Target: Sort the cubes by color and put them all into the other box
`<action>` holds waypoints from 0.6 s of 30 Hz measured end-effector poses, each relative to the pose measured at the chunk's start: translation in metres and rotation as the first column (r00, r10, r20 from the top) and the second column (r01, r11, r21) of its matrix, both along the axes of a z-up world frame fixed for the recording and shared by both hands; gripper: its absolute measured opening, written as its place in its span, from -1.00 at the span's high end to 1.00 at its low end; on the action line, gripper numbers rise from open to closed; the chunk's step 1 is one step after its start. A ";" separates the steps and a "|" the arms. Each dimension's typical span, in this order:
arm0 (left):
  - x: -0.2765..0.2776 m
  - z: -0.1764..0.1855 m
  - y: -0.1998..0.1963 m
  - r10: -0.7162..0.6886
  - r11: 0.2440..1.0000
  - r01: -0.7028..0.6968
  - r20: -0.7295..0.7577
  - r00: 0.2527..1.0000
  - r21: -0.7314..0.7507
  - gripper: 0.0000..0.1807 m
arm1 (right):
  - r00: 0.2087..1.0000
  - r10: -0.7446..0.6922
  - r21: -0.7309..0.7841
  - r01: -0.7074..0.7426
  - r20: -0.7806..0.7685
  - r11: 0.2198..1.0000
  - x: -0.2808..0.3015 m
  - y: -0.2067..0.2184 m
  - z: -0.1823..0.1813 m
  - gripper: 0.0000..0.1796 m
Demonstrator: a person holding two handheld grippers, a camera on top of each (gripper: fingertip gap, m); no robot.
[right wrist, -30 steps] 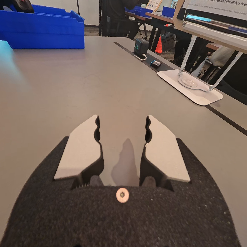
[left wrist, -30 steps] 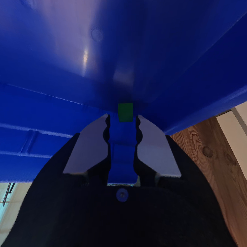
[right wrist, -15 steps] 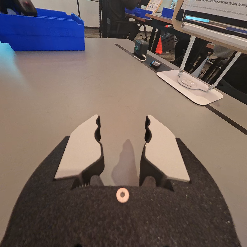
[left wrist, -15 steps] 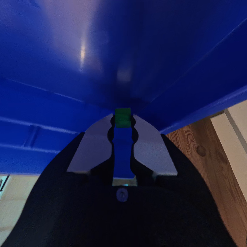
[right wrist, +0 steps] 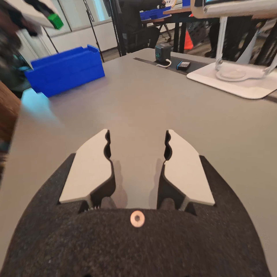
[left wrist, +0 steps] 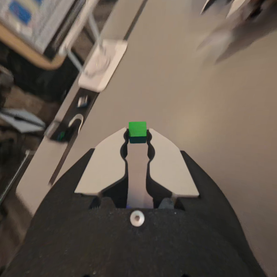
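**green cube lifted clear of the bin, right gripper idle**

grey table (right wrist: 149, 104) carries the whole work area. at its far left stands a blue bin (right wrist: 66, 72); its inside cannot be seen from the right wrist view. along the far right edge a black strip holds a small dark device (right wrist: 162, 52) with a white cable, and a small black-and-blue block (right wrist: 183, 65) just beside it. nearer the right stands a white stand base (right wrist: 224, 84), its posts rising to a board overhead. chairs, dark table legs and an orange cone (right wrist: 188, 40) sit in the room behind. a brown wooden surface shows at the left edge.

left gripper (left wrist: 137, 132): jaws pinching the green cube (left wrist: 137, 131) at the very tips, held in the air above bare table, nothing beneath it. from the right wrist view the same cube (right wrist: 55, 21) appears high at upper left, above and left of the bin, well apart from it.

right gripper (right wrist: 137, 133): jaws spread wide, nothing between them, low over open table. in the left wrist view it shows only as a blur at upper right.

change noted: half a second ago the left gripper was down inside the blue bin, closing on the cube against its floor; it is now out of the bin with the cube and swung over the table. the right gripper has shifted its aim slightly, jaws unchanged.
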State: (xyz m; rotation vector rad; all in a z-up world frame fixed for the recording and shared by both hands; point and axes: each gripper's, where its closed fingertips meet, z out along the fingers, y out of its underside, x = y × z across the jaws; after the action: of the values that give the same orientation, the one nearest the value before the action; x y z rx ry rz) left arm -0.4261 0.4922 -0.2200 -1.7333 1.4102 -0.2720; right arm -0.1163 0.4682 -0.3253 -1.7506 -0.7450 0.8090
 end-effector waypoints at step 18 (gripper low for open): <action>0.222 -0.081 -0.061 -0.393 0.918 0.390 0.324 0.860 0.079 0.76 | 0.853 0.009 -0.677 -0.420 -0.521 0.604 -0.087 -0.037 0.030 0.45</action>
State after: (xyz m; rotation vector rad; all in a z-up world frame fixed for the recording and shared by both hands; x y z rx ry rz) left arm -0.2045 0.4315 -0.3005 -1.2973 1.4899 -0.7451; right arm -0.2035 0.4314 -0.2954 -2.0731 -0.2590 1.8846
